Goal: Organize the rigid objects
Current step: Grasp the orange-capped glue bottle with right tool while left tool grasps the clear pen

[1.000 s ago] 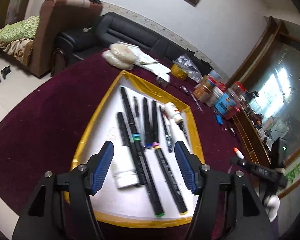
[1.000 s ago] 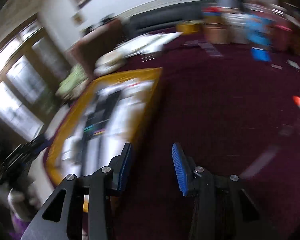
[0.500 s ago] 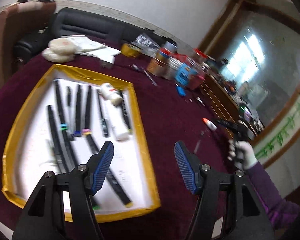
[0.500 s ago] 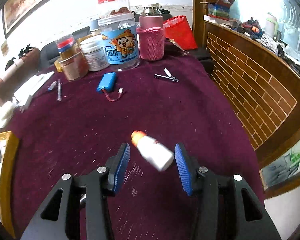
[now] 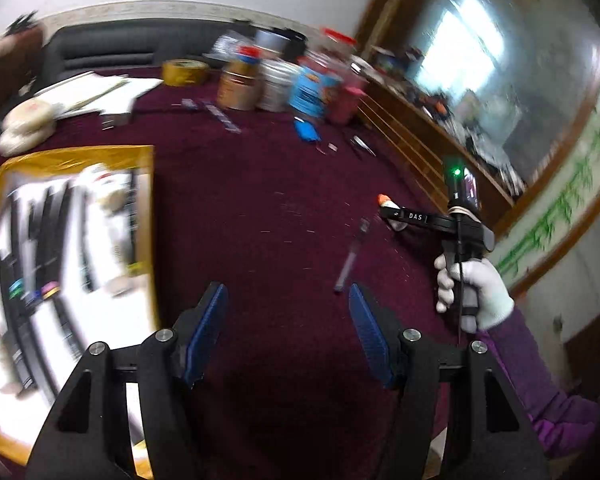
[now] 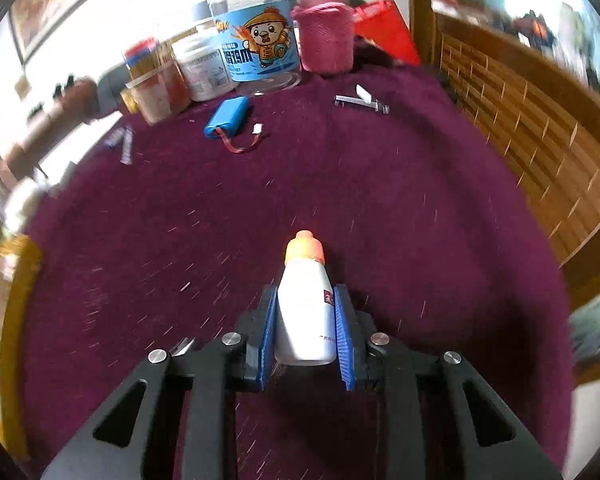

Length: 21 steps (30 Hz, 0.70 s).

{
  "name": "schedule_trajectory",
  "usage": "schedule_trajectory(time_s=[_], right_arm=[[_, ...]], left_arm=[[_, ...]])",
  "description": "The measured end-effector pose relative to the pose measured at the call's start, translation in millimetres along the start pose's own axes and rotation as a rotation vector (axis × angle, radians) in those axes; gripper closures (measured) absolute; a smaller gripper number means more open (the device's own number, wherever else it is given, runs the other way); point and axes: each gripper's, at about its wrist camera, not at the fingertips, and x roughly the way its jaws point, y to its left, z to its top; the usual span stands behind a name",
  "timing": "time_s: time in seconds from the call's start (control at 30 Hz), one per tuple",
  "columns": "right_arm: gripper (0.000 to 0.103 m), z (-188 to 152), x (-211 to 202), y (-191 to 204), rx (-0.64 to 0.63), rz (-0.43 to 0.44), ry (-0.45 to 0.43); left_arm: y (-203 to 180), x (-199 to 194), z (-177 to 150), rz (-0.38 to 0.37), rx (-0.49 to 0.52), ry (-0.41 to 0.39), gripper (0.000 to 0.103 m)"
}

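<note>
Two blue pads of the right tool [image 6: 305,326] are closing on a small white bottle [image 6: 306,312], which half a second ago lay loose and askew between wider-spread jaws; now it sits straight between them, flanked on both sides, so the pickup looks all but secured. The bottle lies on the maroon worktop [image 6: 380,208], its orange cap [image 6: 305,247] pointing away from the tool and its flat base nearest the tool's body. It appears hard, smooth plastic with a small red mark on one side. The left tool [image 5: 286,326], spread and empty, has swung away from the yellow-rimmed tray [image 5: 146,216] of pens, now at its left, toward a slim pen [image 5: 350,258] just ahead of its right pad.
</note>
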Motion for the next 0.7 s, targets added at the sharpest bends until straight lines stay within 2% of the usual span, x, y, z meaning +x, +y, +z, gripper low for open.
schedule_trajectory(time_s=[0.1,0.23,0.33,0.47,0.5,0.53,0.6,0.67,0.7], right_arm=[[0.079,-18.9,-12.2,-4.2,0.045,0.056,-0.026],[0.079,-21.9,-13.3,-18.6,0.133,0.135,-0.046],[0.079,-20.6,-12.4,-19.0,0.136,0.145,-0.055],[0.079,-21.3,-12.5,-15.6,0.107,0.13,-0.06],[0.079,-21.4,-12.6,-15.7,0.105,0.131,-0.06],[0.079,-21.4,-12.5,-16.7,0.106,0.135,-0.06],[0.079,-21.5,-12.6,-19.3,0.112,0.15,-0.059],[0.079,-21.1,-12.3,-21.1,0.114,0.16,-0.058],[0.079,-21.2,-12.3,-21.1,0.114,0.161,-0.058]], left_arm=[[-30.6,30.9,6.5,-0.002,0.09,0.036,0.041],[-72.3,82.6,14.0,-0.014,0.204,0.093,0.041],[-101.2,124.3,19.9,-0.019,0.281,0.138,0.042],[-121.3,166.8,25.7,0.024,0.365,0.174,0.043],[-124.1,174.6,25.5,0.039,0.381,0.184,0.058],[-125.7,182.0,25.1,0.06,0.4,0.196,0.06],[-124.6,195.0,19.9,0.102,0.436,0.21,0.078],[-124.9,191.5,19.4,0.082,0.445,0.17,0.095],[-124.4,190.1,20.5,0.084,0.439,0.169,0.096]])
